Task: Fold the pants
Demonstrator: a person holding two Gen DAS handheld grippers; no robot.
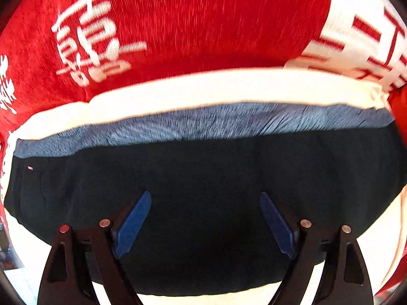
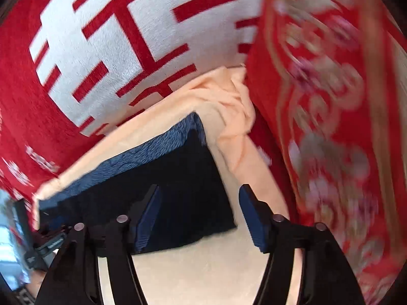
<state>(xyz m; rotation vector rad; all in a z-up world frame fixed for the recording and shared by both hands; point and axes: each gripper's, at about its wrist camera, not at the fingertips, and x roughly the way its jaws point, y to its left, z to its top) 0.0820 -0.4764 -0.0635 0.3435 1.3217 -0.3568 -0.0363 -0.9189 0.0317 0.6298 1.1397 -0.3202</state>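
Observation:
The dark navy pants lie folded flat on a cream sheet, with a fuzzy blue inner lining showing along the far edge. My left gripper is open and empty, its blue pads hovering over the pants' middle. In the right wrist view the pants show a corner, the blue lining along the far side. My right gripper is open and empty over the pants' right edge.
A red blanket with white characters lies beyond the sheet. The cream sheet is bunched at the far corner. A red patterned cloth with gold trim runs along the right. The other gripper's dark body is at lower left.

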